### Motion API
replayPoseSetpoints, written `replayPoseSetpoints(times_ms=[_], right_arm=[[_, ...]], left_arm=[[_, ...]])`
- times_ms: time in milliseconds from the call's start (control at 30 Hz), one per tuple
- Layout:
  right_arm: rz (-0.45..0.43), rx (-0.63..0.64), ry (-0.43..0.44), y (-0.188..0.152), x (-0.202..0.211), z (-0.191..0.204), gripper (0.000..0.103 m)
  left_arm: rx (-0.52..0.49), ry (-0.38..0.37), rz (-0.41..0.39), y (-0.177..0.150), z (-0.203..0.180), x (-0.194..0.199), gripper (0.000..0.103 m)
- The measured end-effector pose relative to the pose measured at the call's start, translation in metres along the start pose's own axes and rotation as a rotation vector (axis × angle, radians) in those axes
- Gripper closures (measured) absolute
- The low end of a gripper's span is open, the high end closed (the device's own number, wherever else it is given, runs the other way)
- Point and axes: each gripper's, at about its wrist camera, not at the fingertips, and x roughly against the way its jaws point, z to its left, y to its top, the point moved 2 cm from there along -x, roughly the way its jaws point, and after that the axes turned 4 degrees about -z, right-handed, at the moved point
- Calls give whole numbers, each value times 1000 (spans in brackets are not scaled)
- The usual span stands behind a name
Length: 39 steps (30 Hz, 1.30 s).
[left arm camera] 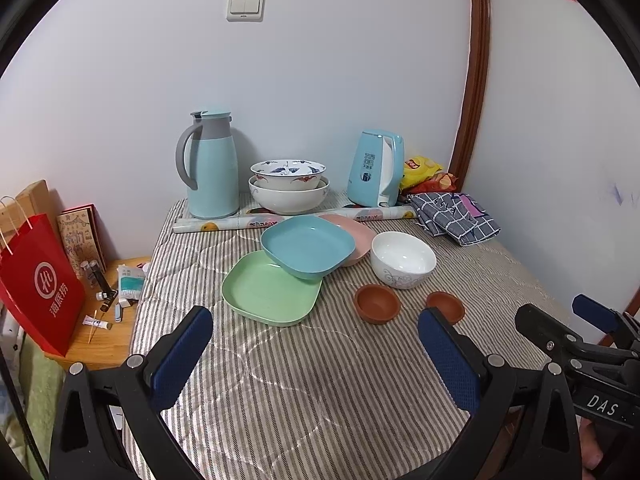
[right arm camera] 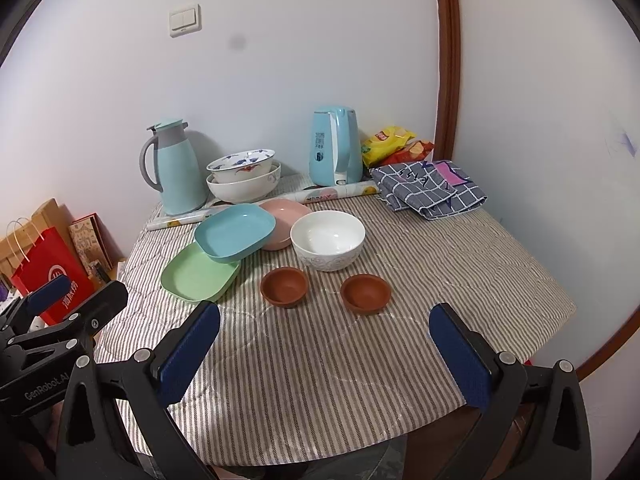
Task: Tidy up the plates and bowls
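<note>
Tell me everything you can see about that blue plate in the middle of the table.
The blue plate is a shallow, rounded-square dish with a raised rim, matte like plastic, and empty. It sits tilted, propped across two similar dishes: its near edge overlaps the green plate, its far side rests on the pink plate. It lies mid-table on the striped cloth, left of the white bowl, apparently not touching it. Neither gripper touches it.

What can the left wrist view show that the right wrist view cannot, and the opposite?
Only the left wrist view shows the small tubes and bottles on the wooden side table. Only the right wrist view shows both brown bowls unobstructed, and the table's near edge. Both show the blue plate leaning on the green plate, the white bowl, and the opposite gripper at the edge.
</note>
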Motion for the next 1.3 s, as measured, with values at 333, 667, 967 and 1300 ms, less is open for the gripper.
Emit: replayPoseSetpoints(times_ms=[333,667,967,1300], right_arm=[[-7,7,0,1,2,3,0],[-8,8,4,1,1,5,0],[-16,6,8,-1,3,5,0],[-20,4,12,-2,6,4,0]], left_arm=[[1,0,-12,1,-2,3,0],[10,-1,-11,1,1,3,0],[11,-4,-13,1,0,4,0],[10,-4,-13,0,-1,4,0]])
